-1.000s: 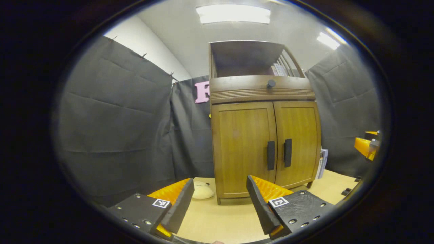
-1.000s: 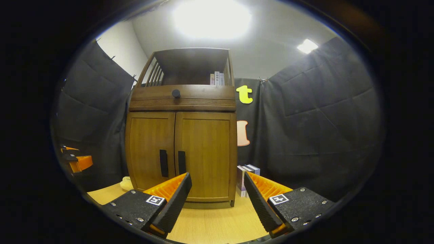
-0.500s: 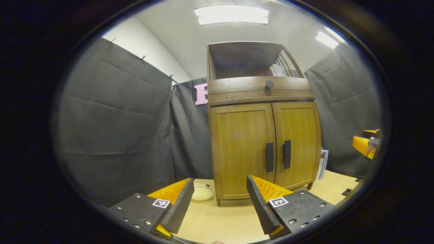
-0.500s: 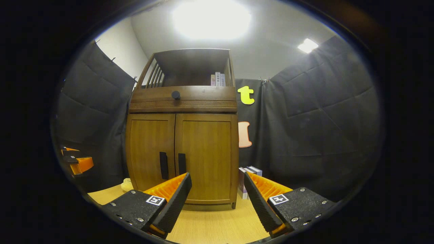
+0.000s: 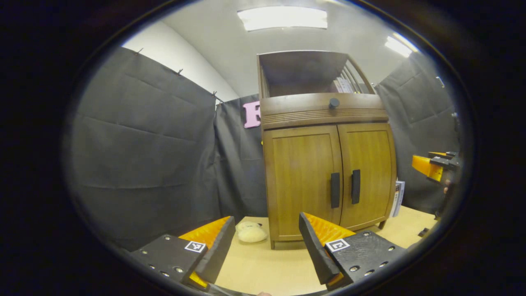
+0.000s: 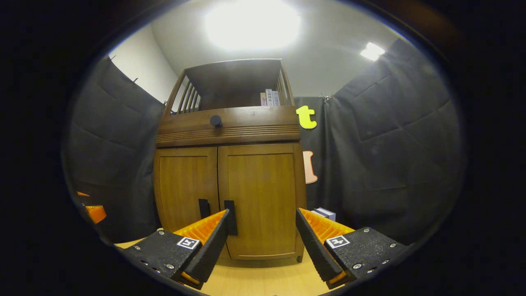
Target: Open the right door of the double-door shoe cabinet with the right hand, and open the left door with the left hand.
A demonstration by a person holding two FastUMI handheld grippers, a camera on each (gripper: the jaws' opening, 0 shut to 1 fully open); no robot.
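Note:
A brown wooden shoe cabinet [image 5: 326, 135] [image 6: 230, 164] stands on a light wooden tabletop with both doors closed. Two dark vertical handles meet at the centre seam: the left door handle [image 5: 335, 190] [image 6: 204, 208] and the right door handle [image 5: 355, 186] [image 6: 231, 213]. My left gripper [image 5: 267, 246] is open, well short of the cabinet and left of its centre. My right gripper [image 6: 261, 242] is open, nearer the cabinet, in front of the right door; its left finger covers the bottom of the right handle. The right gripper [image 5: 431, 166] also appears at the right edge of the left gripper view.
A drawer with a round dark knob [image 5: 333, 102] sits above the doors, under an open shelf holding books [image 6: 269, 98]. A pale round object [image 5: 250, 232] lies left of the cabinet base. More books [image 5: 397, 198] stand at its right side. Black cloth walls surround the booth.
My right gripper has moved closer to the cabinet, which looks larger, and its finger now overlaps the right handle. My left gripper view has shifted slightly left. Both doors stay closed.

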